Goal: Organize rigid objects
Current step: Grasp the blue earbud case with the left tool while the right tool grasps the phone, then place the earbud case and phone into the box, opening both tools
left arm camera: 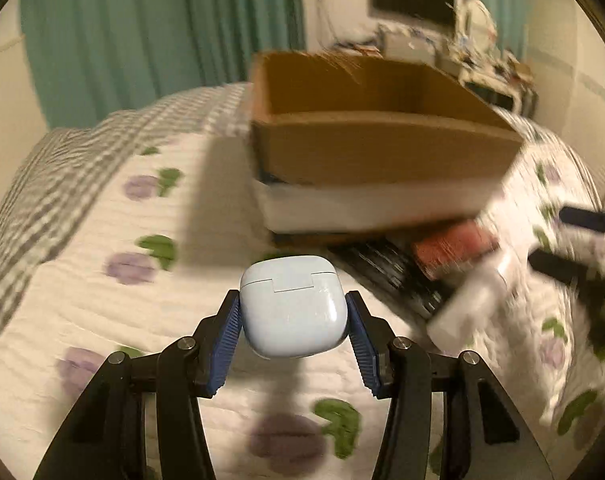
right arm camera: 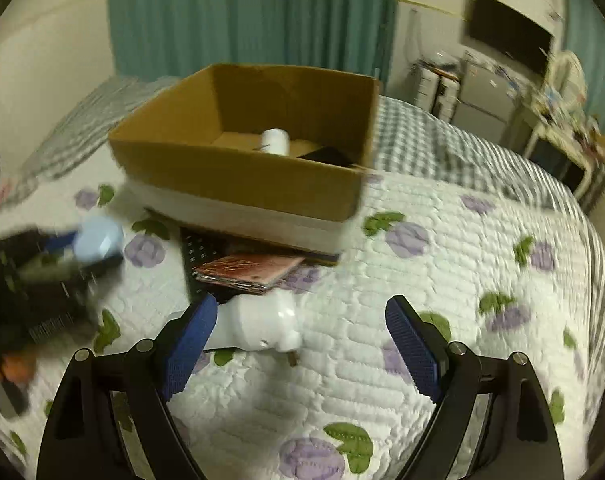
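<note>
1. Quilted bedding [right arm camera: 442,208] printed with purple flowers and green leaves is shown covering a bed, with teal curtains [left arm camera: 162,28] behind; the soft, ridged surface is judged to give little firm support.
2. At left, a pale blue earbud case [left arm camera: 292,306] is shown clamped between the ribbed blue pads [left arm camera: 226,344] of the left gripper [left arm camera: 292,320], raised above the quilt. It is judged light, rigid and glossy, hence slippery; its flat flanks are the proper grip.
3. At centre, an open cardboard box [right arm camera: 238,176] is seen resting on a white slab, with a white cylinder [right arm camera: 275,141] and a dark item already inside. Stiff, matte walls are noted.
4. Below it lie a dark perforated panel and a red glossy packet [right arm camera: 248,270].
5. At right, a white plastic bottle [right arm camera: 262,326] lies on the quilt inside the spread jaws of the right gripper [right arm camera: 302,324], touching the left pad only. It is judged smooth, light and liable to roll; mid-body grasping is advised.
</note>
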A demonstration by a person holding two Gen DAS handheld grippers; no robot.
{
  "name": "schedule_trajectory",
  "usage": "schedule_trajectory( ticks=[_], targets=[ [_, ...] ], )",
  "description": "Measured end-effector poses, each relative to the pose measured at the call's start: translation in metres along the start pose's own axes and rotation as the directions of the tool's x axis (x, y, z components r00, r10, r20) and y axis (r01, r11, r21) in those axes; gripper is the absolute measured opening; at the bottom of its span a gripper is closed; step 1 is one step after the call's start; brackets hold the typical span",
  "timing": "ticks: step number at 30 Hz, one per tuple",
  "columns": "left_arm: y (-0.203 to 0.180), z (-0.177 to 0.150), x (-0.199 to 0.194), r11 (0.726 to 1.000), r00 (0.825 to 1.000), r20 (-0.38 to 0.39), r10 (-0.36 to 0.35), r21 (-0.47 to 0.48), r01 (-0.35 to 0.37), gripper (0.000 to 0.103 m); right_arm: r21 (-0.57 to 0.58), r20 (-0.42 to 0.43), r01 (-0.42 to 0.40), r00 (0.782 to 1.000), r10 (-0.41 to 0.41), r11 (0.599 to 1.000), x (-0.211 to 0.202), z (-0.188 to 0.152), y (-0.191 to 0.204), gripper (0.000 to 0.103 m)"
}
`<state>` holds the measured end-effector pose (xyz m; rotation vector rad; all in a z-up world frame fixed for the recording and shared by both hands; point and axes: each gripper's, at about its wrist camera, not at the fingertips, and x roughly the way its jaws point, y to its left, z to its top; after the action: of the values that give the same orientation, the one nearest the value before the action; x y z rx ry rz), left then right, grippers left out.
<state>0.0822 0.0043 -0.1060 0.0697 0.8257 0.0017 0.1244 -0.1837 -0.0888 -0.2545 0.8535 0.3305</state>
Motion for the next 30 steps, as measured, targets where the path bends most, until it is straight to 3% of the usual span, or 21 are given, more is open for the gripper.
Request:
schedule_trajectory(
  ticks=[2,9,11,14,19,24,30],
  targets=[
    [0.012,0.001,-0.003,0.999,1.0,0.003,0.02,-0.034,-0.02,0.052,-0.117,-0.022,0.013,1.0,-0.015,0.993,0.01,0.006,0.018,0.086],
    [0.024,0.009,0.005,0.995,1.0,-0.024,0.009,-0.101,-0.011,0.053,-0.395,-0.123,0.013,0.99,-0.067,0.919,0.056,0.015,0.061,0.051],
    [0.028,0.01,0.006,0.993,1.0,-0.028,-0.011,-0.116,0.007,0.053,-0.443,-0.131,0.02,0.988,-0.087,0.896,0.069,0.016,0.066,0.05],
    [0.027,0.01,0.004,0.993,0.999,-0.027,-0.026,-0.116,0.023,0.053,-0.472,-0.137,0.061,0.981,-0.141,0.879,0.085,0.017,0.068,0.039],
    [0.024,0.011,0.008,0.994,0.999,-0.037,-0.031,-0.11,0.027,0.053,-0.472,-0.115,0.083,0.981,-0.155,0.877,0.087,0.016,0.07,0.026],
    [0.022,0.011,0.003,0.993,0.999,-0.026,-0.036,-0.114,0.033,0.053,-0.401,-0.08,0.037,0.994,-0.075,0.915,0.055,0.016,0.065,0.01],
    [0.009,0.006,-0.032,0.989,0.996,0.007,-0.094,-0.114,0.094,0.053,-0.327,-0.036,-0.018,0.999,0.006,0.945,-0.002,0.008,0.068,0.009]
  ],
)
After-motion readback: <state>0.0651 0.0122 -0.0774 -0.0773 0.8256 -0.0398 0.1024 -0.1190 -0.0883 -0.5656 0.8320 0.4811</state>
